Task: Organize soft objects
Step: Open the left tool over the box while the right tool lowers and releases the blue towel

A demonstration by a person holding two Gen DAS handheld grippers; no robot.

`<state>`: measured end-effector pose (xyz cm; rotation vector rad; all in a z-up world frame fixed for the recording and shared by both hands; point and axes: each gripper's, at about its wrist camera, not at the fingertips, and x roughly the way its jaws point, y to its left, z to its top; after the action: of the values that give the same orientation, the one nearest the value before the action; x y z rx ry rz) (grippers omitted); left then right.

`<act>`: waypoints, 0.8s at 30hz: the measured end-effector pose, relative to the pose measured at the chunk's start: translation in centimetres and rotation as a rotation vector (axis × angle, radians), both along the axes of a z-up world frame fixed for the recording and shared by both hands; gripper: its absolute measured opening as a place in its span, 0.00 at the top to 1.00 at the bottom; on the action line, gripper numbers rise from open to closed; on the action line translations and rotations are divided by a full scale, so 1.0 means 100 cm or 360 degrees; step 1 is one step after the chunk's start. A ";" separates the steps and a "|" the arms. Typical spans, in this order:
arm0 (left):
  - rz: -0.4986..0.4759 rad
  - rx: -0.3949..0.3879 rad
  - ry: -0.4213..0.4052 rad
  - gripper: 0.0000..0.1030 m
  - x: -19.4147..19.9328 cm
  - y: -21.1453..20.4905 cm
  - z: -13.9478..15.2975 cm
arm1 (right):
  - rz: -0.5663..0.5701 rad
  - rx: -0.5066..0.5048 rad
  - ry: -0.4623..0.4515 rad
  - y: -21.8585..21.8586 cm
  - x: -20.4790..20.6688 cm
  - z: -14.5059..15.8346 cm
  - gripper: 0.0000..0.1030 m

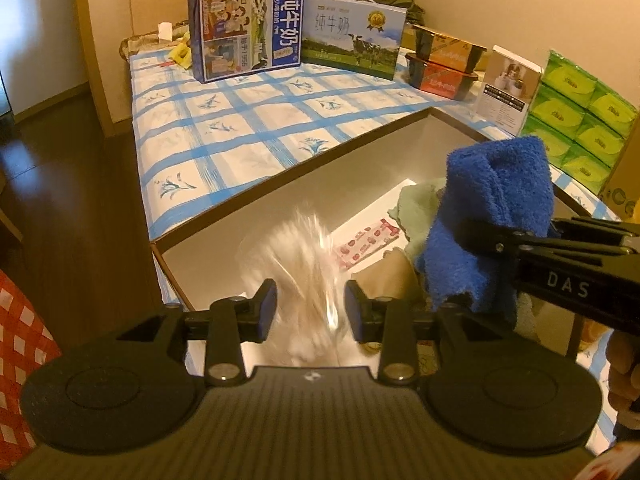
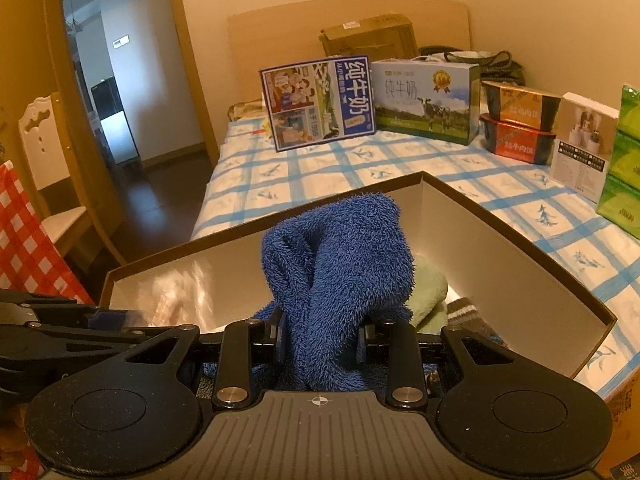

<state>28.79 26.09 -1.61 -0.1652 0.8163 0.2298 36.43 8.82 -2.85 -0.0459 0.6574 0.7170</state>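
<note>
Bed (image 2: 360, 168), blue-check sheet, is the biggest thing here; milk cartons, food tubs and green tissue packs line its far and right edges. On its near end sits the open cardboard box (image 2: 500, 232), my landmark.

Inside the box, right half: green cloth (image 2: 430, 292), and a brown striped knit piece (image 2: 464, 310) just beside it. A patterned pink packet (image 1: 368, 242) lies on the box floor near centre.

My right gripper (image 2: 320, 344) hangs over the box's near rim, jaws clamped on the blue fluffy towel (image 2: 340, 256), which bunches up above the pads and droops below.

My left gripper (image 1: 310, 310) is over the box's left half, jaws partly apart. Something white and blurred (image 1: 300, 264) lies between and beyond them; I cannot tell whether I grip it.

Judgement: lower the towel into bare floor left of the green cloth, release only once its weight rests, keep the left gripper out of its path.
</note>
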 end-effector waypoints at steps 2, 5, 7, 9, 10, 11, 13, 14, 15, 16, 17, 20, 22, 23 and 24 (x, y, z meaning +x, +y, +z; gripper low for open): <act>-0.0002 0.0006 -0.0004 0.55 0.000 0.000 0.000 | -0.0002 0.0001 0.0001 0.000 0.001 0.000 0.69; -0.0002 0.0005 0.0000 0.55 -0.001 0.001 -0.001 | -0.0005 -0.0003 0.0011 0.000 0.002 -0.002 0.68; -0.0001 0.0005 0.0006 0.55 -0.002 0.001 -0.001 | -0.0006 -0.0002 0.0017 0.001 0.001 -0.002 0.68; -0.0001 0.0001 0.0014 0.55 -0.002 0.001 -0.001 | -0.0003 0.0003 0.0030 0.001 0.001 -0.003 0.68; -0.0001 0.0003 0.0013 0.55 -0.003 0.000 -0.001 | -0.0003 0.0004 0.0034 0.001 0.001 -0.004 0.68; 0.0000 0.0004 0.0013 0.55 -0.003 0.000 0.000 | -0.0001 0.0003 0.0036 0.002 0.001 -0.004 0.68; 0.0003 -0.0006 0.0013 0.55 -0.004 0.000 0.000 | 0.0006 0.0001 0.0039 0.003 0.000 -0.005 0.67; 0.0007 -0.0009 0.0014 0.55 -0.004 0.000 0.000 | 0.0010 0.0002 0.0043 0.003 0.000 -0.006 0.66; 0.0009 -0.0009 0.0013 0.55 -0.004 0.001 0.000 | 0.0007 0.0007 0.0048 0.003 0.000 -0.005 0.64; 0.0011 -0.0009 0.0012 0.55 -0.004 0.001 0.000 | 0.0004 0.0015 0.0055 0.004 0.001 -0.005 0.61; 0.0012 -0.0009 0.0013 0.55 -0.004 0.001 0.000 | 0.0003 0.0023 0.0064 0.004 0.001 -0.005 0.55; 0.0009 -0.0011 0.0011 0.55 -0.004 0.001 0.000 | -0.0006 0.0051 0.0104 0.003 0.003 -0.005 0.43; 0.0006 -0.0010 0.0011 0.55 -0.004 0.001 0.000 | -0.0014 0.0041 0.0112 0.002 0.004 -0.006 0.40; 0.0005 -0.0007 0.0010 0.55 -0.004 0.000 0.000 | -0.0017 0.0027 0.0108 0.002 0.005 -0.006 0.39; 0.0003 -0.0006 0.0011 0.55 -0.004 0.000 -0.001 | -0.0016 0.0017 0.0104 0.002 0.003 -0.007 0.39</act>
<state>28.43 26.08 -1.70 -0.1689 0.8232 0.2310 36.78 9.01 -3.56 -0.0092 0.7159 0.7149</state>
